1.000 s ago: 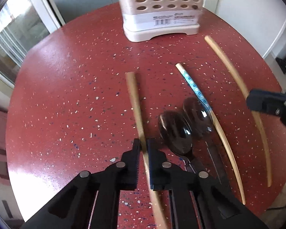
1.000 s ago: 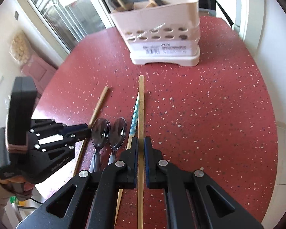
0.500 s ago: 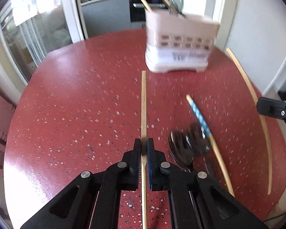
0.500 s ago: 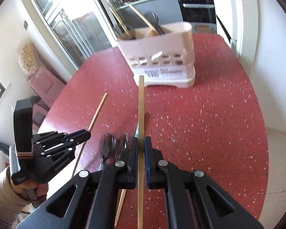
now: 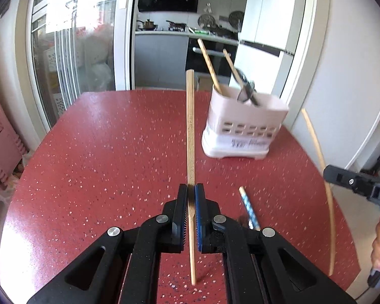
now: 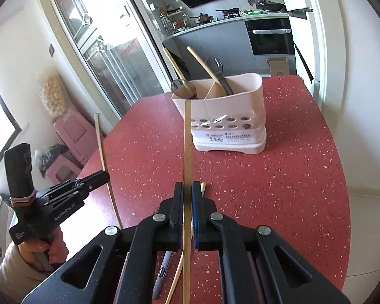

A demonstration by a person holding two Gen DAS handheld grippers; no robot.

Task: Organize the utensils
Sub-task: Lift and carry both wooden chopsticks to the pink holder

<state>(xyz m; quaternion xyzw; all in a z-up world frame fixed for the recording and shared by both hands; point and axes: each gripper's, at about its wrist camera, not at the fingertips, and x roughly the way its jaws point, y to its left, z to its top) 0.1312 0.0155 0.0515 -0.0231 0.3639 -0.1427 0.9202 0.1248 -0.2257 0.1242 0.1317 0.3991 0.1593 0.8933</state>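
Note:
My left gripper (image 5: 191, 190) is shut on a wooden chopstick (image 5: 190, 126) and holds it lifted above the red table (image 5: 101, 152), pointing ahead. My right gripper (image 6: 187, 187) is shut on a second wooden chopstick (image 6: 187, 139), also lifted. The pink utensil holder (image 6: 228, 124) stands at the far side and holds chopsticks and spoons; it also shows in the left wrist view (image 5: 243, 129). A blue-patterned chopstick (image 5: 248, 207) lies on the table. The right gripper's chopstick shows in the left wrist view (image 5: 319, 162); the left one shows in the right wrist view (image 6: 102, 157).
A spoon handle (image 6: 162, 276) lies on the table under my right gripper. The table's right edge (image 6: 342, 177) runs close to a white wall. Pink stools (image 6: 73, 136) stand beyond the left edge. A kitchen lies behind the glass door.
Both grippers have lifted their chopsticks off the table and tilted upward, so the views now look level toward the holder. The spoons have dropped out of sight below.

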